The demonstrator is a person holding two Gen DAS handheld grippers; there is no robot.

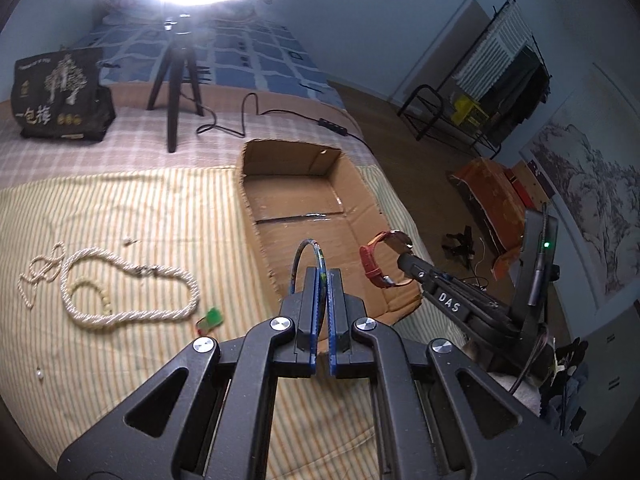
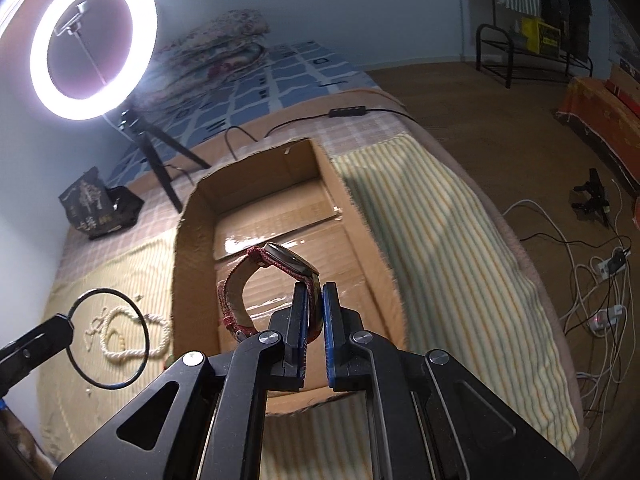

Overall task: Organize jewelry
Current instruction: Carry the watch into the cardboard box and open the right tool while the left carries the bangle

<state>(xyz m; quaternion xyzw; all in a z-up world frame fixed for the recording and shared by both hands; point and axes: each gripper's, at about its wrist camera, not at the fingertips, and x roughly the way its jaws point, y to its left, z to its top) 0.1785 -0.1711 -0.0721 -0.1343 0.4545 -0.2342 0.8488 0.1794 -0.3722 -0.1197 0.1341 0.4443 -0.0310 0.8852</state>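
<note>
A red-strapped watch [image 2: 266, 286] is clamped in the closed right gripper [image 2: 315, 300] above the cardboard box [image 2: 192, 240]; a bangle [image 1: 310, 266], pinched by the closed left gripper [image 1: 322, 284], is held over the box's near-left edge.

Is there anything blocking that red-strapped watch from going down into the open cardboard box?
Nothing visible does. The right gripper holds the red-strapped watch right above the open cardboard box, whose taped floor beneath looks bare. The thin dark bangle in the left gripper hangs off to the side.
</note>
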